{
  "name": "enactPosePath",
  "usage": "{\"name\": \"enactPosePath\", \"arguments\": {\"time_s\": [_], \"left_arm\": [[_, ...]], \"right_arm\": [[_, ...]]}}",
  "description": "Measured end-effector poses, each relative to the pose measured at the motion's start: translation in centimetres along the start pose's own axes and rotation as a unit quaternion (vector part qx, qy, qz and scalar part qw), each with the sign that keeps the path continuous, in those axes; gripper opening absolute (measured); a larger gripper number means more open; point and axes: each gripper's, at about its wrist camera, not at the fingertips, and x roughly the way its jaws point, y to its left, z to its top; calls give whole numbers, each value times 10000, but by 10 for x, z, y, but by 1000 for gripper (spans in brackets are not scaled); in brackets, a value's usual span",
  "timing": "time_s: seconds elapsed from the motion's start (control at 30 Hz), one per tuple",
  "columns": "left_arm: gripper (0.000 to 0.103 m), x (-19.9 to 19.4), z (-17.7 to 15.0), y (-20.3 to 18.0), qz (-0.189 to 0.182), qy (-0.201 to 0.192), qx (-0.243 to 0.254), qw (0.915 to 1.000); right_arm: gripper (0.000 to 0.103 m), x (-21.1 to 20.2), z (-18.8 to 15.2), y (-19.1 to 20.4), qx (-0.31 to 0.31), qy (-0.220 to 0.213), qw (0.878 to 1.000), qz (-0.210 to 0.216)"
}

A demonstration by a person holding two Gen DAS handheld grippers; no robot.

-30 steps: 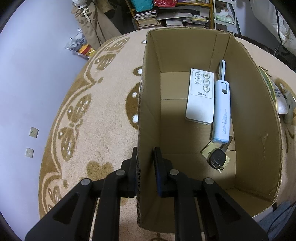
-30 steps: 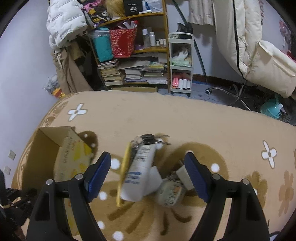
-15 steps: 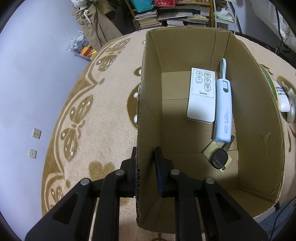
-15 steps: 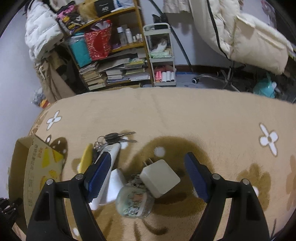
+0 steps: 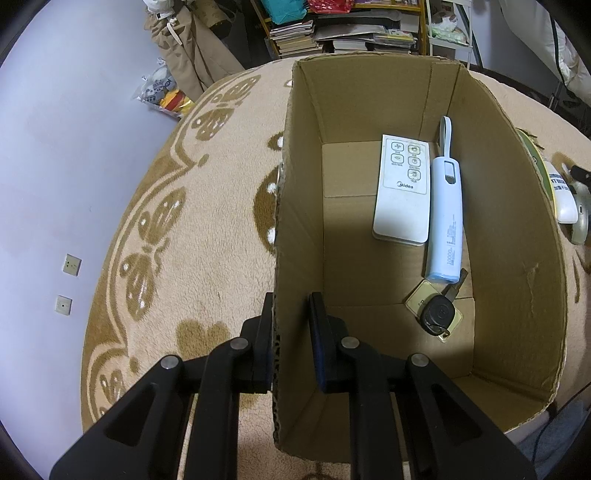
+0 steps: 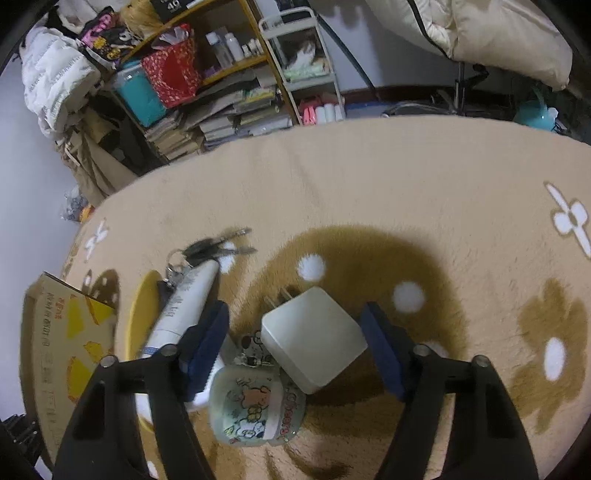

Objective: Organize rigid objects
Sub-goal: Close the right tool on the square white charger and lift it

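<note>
My left gripper (image 5: 291,343) is shut on the left wall of an open cardboard box (image 5: 284,229), one finger outside and one inside. In the box lie a white remote (image 5: 402,188), a pale blue power bank (image 5: 445,218) and a black car key (image 5: 437,314). My right gripper (image 6: 295,347) is open, low over the rug, its fingers either side of a white plug-in charger (image 6: 312,338). Beside it lie a cartoon-printed round tin (image 6: 255,410), a white tube (image 6: 188,302), a bunch of keys (image 6: 210,247) and a yellow dish (image 6: 142,306).
The box also shows at the left edge of the right wrist view (image 6: 55,332). A beige patterned rug (image 6: 369,177) covers the floor. A bookshelf (image 6: 207,92), a white cart (image 6: 306,62) and a chair with a padded coat (image 6: 487,33) stand beyond the rug.
My right gripper has moved right and down, from over the white tube to straddling the white charger. My left gripper keeps its hold on the box wall.
</note>
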Motion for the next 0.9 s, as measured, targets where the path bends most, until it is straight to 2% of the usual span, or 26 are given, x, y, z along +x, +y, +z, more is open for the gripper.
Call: {"name": "enactPosePath", "arguments": {"time_s": [0.1,0.27,0.33,0.57,0.9], "left_arm": [[16,0,0,0,31,-1,17,10000],[17,0,-1,-1,42,-1,24,10000],[17,0,-1,-2,38,-2,21,10000],[17,0,-1,-2,33,1,14,10000],[17,0,0,-3,46,-1,35,10000]], "right_arm": [[74,7,-4,1,-60,8,9998,-203],[71,16,-8,-10,234,208,9993,-195],[67,15,-8,-13,301,172,9992,-209],[66,12,-12,-12,332,107,9989,-308],[66,-21,-2,-9,461,-348,9977,-350]]}}
